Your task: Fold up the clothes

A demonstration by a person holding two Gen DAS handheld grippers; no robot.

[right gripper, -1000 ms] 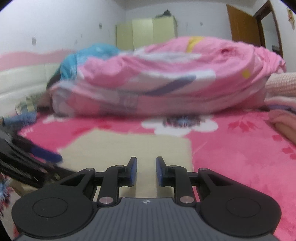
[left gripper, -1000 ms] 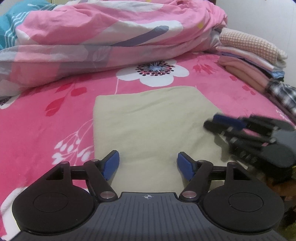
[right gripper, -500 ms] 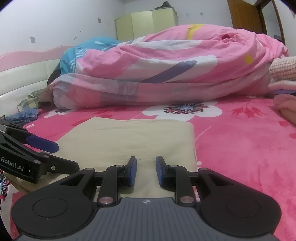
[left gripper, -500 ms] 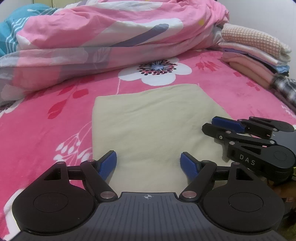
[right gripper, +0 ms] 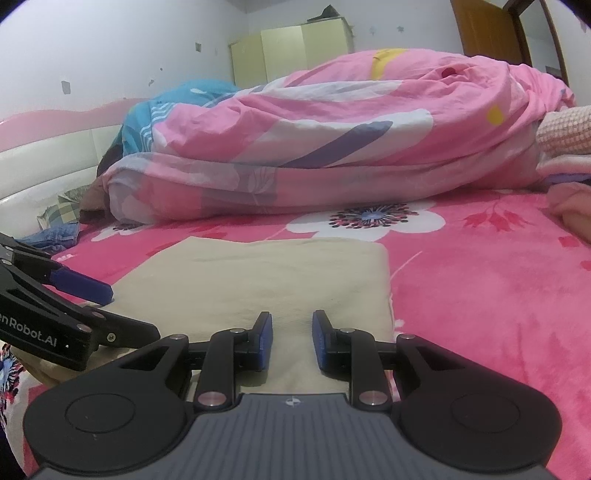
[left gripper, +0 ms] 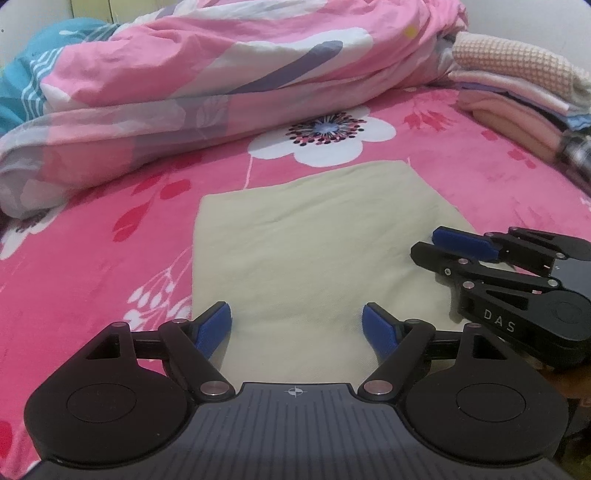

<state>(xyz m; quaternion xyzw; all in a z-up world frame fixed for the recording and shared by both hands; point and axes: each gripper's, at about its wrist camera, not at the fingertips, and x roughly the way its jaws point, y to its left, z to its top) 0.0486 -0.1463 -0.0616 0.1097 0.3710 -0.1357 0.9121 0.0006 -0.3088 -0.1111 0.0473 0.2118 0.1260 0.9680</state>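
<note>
A beige garment [left gripper: 314,240], folded into a flat rectangle, lies on the pink floral bed sheet [left gripper: 92,277]. My left gripper [left gripper: 297,325] hovers over its near edge, jaws wide open, with nothing between the blue pads. My right gripper [left gripper: 426,244] sits at the cloth's right edge, pointing left across it. In the right wrist view the same beige garment [right gripper: 277,273] lies ahead, and my right gripper [right gripper: 292,334] shows a narrow gap between its pads with no cloth pinched. My left gripper [right gripper: 129,314] enters that view from the left.
A bunched pink duvet [left gripper: 221,74] fills the far side of the bed. A stack of folded clothes [left gripper: 517,85] stands at the right. A blue garment [right gripper: 55,234] lies at the far left. A pale wardrobe [right gripper: 295,48] and a wooden door [right gripper: 484,29] stand behind.
My left gripper's jaws have spread a little wider. The right gripper, blurred a second ago, has settled beside the cloth's right edge. The garment has not moved.
</note>
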